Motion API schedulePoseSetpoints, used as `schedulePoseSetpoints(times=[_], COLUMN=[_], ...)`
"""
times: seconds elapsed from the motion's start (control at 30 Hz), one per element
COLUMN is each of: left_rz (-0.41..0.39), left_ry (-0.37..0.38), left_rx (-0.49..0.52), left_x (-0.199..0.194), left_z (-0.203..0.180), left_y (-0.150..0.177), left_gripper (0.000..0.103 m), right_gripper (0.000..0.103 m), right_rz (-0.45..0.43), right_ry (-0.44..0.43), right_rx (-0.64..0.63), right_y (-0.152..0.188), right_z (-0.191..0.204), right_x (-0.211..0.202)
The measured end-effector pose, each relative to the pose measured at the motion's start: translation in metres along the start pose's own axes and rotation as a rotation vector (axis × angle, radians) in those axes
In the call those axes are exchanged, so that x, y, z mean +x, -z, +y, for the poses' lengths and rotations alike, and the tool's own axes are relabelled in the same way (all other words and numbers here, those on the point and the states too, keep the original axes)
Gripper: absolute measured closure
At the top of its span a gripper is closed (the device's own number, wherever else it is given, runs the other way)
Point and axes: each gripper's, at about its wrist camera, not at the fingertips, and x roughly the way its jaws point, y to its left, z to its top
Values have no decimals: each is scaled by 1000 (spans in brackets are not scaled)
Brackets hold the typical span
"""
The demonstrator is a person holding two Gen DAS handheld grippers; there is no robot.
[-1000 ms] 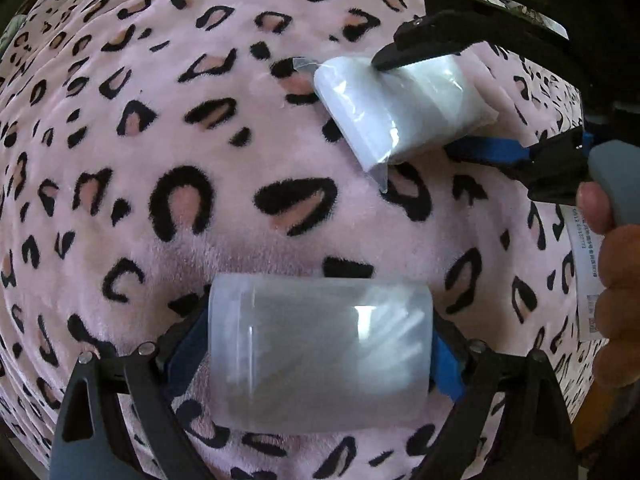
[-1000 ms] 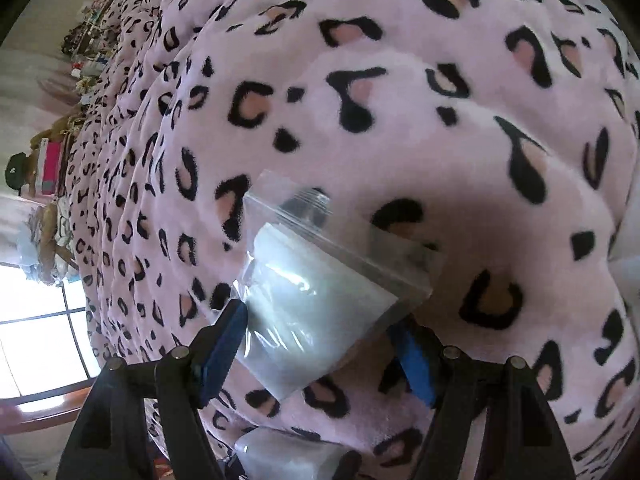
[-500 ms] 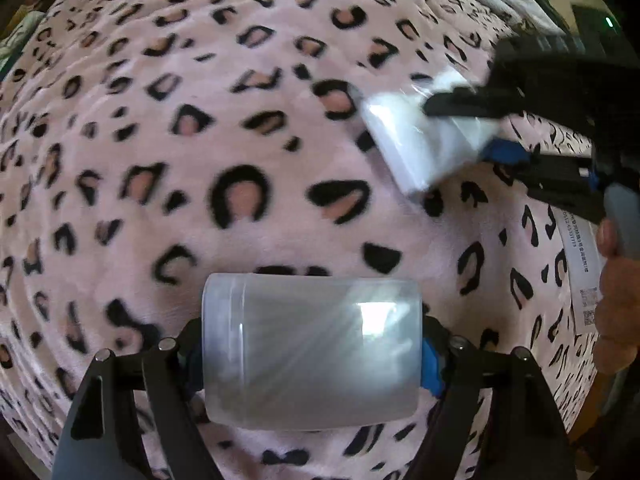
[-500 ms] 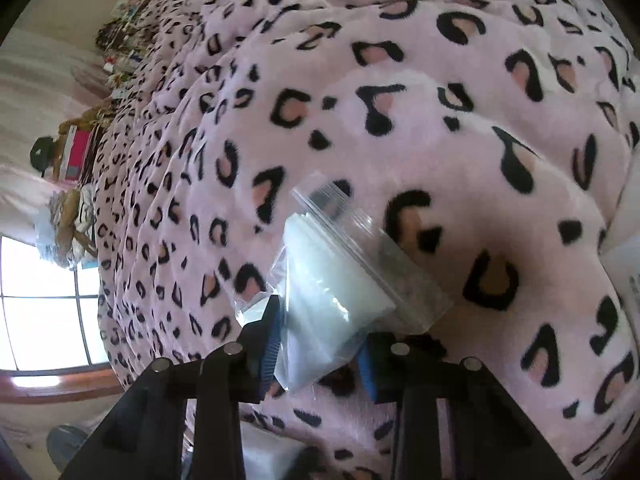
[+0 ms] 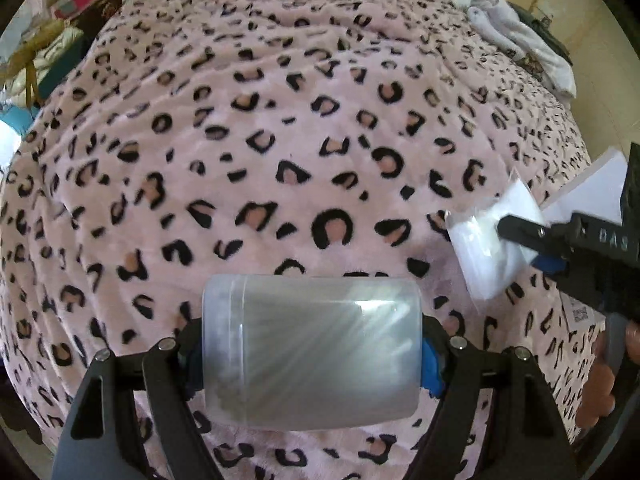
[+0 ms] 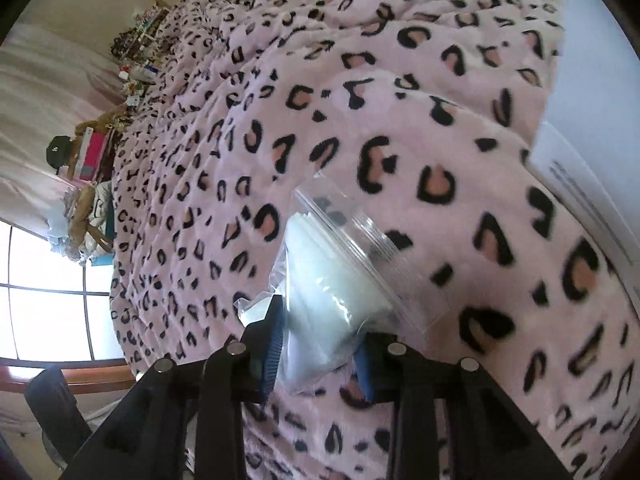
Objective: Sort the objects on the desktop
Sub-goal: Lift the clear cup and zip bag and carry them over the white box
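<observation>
My left gripper (image 5: 310,354) is shut on a frosted translucent plastic jar (image 5: 312,346), held sideways above the pink leopard-print blanket (image 5: 280,140). My right gripper (image 6: 320,344) is shut on a clear zip bag of white sheets (image 6: 340,280), lifted off the blanket. In the left wrist view the same bag (image 5: 492,240) and the right gripper (image 5: 532,240) show at the right edge, well right of the jar.
A white box with printed labels (image 6: 580,184) lies at the right on the blanket; it also shows in the left wrist view (image 5: 588,184). White cloth (image 5: 520,36) lies far right. Cluttered shelves (image 6: 92,152) and a window stand beyond the blanket's edge.
Both grippers rose away from the blanket with their loads. The right gripper closed tighter on the bag and carried it rightward, away from the jar.
</observation>
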Motion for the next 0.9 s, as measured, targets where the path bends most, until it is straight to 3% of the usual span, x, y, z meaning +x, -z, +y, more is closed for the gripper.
schedulePoseSetpoints(times=[0.43, 0.9], left_rz=[-79, -127], left_ry=[16, 64], left_rx=[131, 286], left_x=[-62, -105], left_z=[-45, -100], left_y=[-6, 4], left_gripper=[23, 23], right_gripper=[72, 72], right_rz=[-134, -257], right_ry=[-12, -22], right_rx=[5, 88], right_y=[43, 87], right_z=[9, -15], right_x=[-88, -161])
